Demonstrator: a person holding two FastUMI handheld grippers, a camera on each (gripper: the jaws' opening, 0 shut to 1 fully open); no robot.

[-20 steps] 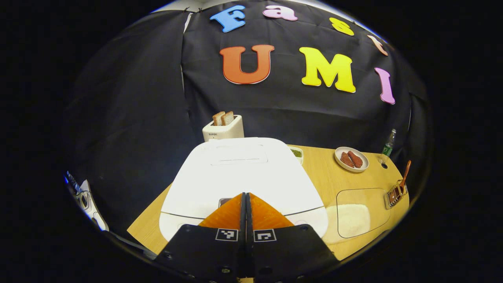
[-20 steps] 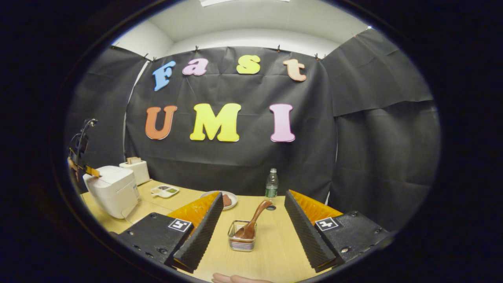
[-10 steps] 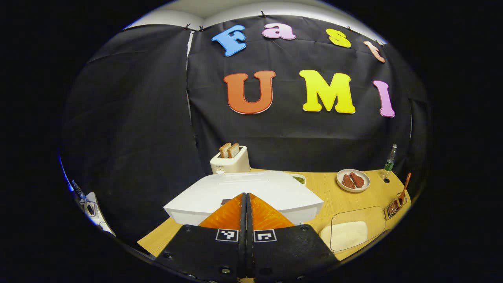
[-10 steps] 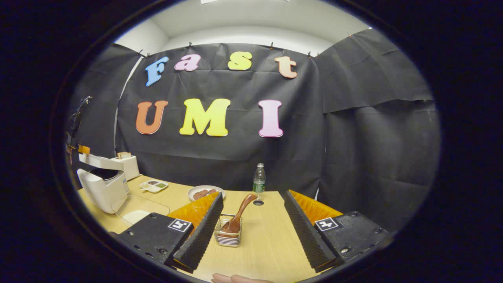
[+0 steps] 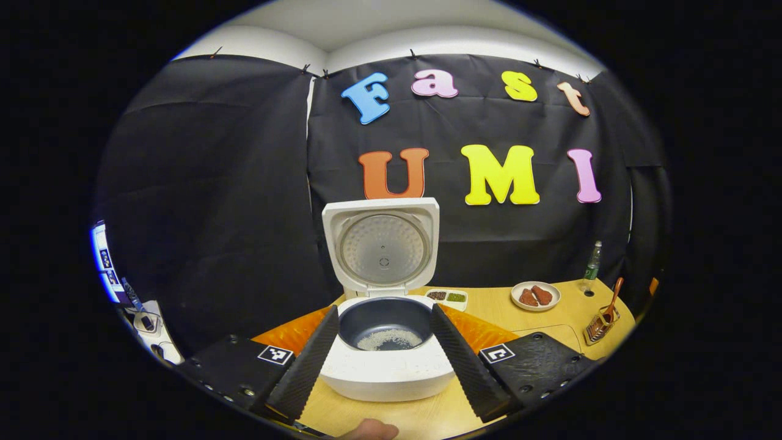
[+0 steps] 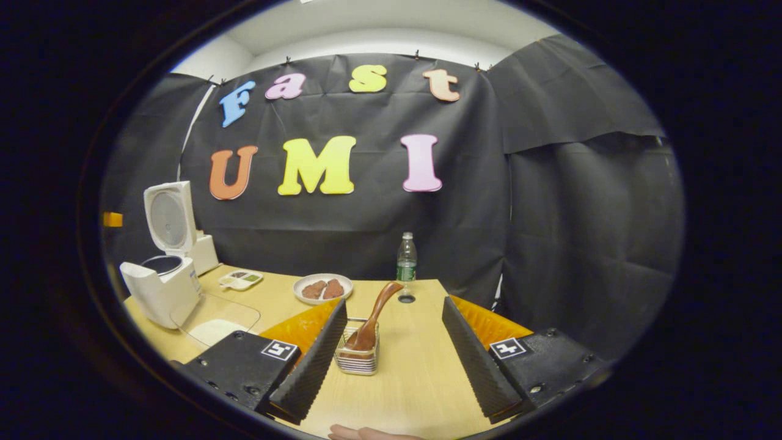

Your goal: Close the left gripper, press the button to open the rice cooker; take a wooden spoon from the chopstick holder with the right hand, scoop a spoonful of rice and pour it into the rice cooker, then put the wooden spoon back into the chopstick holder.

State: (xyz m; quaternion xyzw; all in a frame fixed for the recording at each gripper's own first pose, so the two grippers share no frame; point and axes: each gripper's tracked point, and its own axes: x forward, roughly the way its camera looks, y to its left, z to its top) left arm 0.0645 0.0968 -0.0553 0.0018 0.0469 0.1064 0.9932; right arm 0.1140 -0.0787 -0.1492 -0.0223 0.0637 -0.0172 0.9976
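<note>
The white rice cooker (image 5: 386, 376) stands open, its lid (image 5: 382, 247) upright; a little rice lies in the dark pot (image 5: 386, 333). My left gripper (image 5: 383, 313) is open just in front of it, holding nothing. The cooker (image 6: 160, 287) also shows at the far left of the right gripper view. The wooden spoon (image 6: 376, 315) leans in the wire chopstick holder (image 6: 357, 355). My right gripper (image 6: 394, 303) is open, with the holder just ahead near its left finger (image 6: 314, 357). A clear container of rice (image 6: 214, 321) lies beside the cooker.
A plate of sausages (image 6: 322, 288), a water bottle (image 6: 405, 260) and a small divided dish (image 6: 240, 279) stand toward the back of the wooden table (image 6: 415, 379). A toaster (image 6: 206, 253) is behind the cooker. A fingertip (image 5: 369, 429) shows at the bottom edge.
The cooker lid has sprung from shut to fully upright. My left gripper has drawn back from the cooker and opened. The right gripper has shifted slightly nearer the holder, staying open.
</note>
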